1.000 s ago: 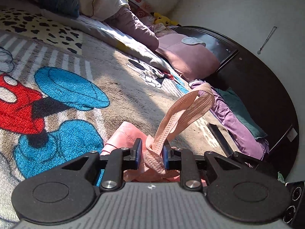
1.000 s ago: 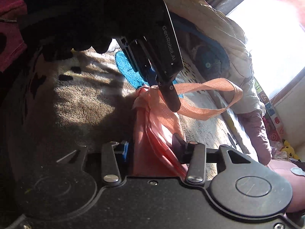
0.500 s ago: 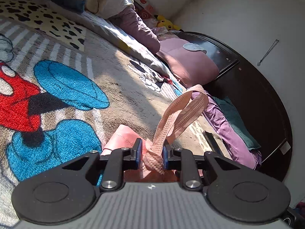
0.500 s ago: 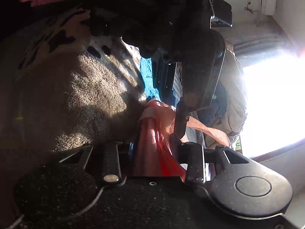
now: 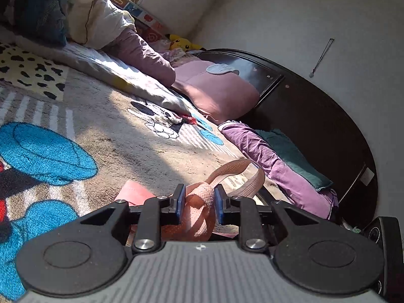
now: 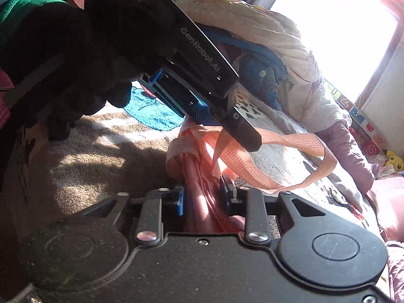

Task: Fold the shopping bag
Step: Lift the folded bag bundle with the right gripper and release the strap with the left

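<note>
On the sunlit cartoon blanket (image 5: 131,136) by a dark headboard (image 5: 315,126), both tools pinch the pink bag (image 6: 199,202).

A plush cartoon-print blanket (image 5: 131,136) is spread as the supporting surface. Laid directly on it are a pink pillow (image 5: 214,93), purple cloth (image 5: 272,166), heaped bedding (image 5: 96,22) and the pink shopping bag (image 6: 199,176).
</note>
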`<move>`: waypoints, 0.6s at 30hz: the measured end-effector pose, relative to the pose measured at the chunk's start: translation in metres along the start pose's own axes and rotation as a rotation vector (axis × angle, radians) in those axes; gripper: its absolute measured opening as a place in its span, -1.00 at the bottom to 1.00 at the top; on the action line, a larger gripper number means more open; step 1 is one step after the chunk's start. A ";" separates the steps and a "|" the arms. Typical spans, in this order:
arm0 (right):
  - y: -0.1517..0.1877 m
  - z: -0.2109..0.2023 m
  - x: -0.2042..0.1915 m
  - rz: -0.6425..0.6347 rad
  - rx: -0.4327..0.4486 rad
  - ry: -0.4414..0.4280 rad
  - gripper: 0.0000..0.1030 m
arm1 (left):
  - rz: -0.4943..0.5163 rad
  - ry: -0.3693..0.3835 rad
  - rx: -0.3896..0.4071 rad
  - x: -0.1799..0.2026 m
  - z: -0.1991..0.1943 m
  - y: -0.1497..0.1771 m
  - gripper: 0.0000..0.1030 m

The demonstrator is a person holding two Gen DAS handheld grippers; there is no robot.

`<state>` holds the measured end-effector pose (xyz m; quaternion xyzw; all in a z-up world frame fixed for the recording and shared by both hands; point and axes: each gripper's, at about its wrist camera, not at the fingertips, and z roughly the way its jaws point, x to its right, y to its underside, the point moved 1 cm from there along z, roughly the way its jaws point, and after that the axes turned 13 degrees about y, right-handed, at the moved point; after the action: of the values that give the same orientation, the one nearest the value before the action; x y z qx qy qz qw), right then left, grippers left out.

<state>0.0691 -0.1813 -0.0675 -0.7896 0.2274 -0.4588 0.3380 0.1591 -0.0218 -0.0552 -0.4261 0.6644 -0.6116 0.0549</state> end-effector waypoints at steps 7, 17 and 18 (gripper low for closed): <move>0.012 0.004 -0.010 -0.034 -0.004 0.020 -0.46 | 0.078 -0.105 -0.083 0.012 0.033 -0.020 -0.56; 0.014 0.002 -0.002 0.058 -0.019 0.012 -0.45 | -0.279 0.129 0.183 -0.024 0.025 -0.052 -0.56; 0.014 0.003 0.004 0.112 -0.026 0.004 -0.45 | -0.330 0.190 0.216 -0.027 0.020 -0.052 -0.56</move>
<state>0.0732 -0.1921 -0.0763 -0.7792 0.2777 -0.4377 0.3525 0.2138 -0.0144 -0.0279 -0.4609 0.5186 -0.7174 -0.0635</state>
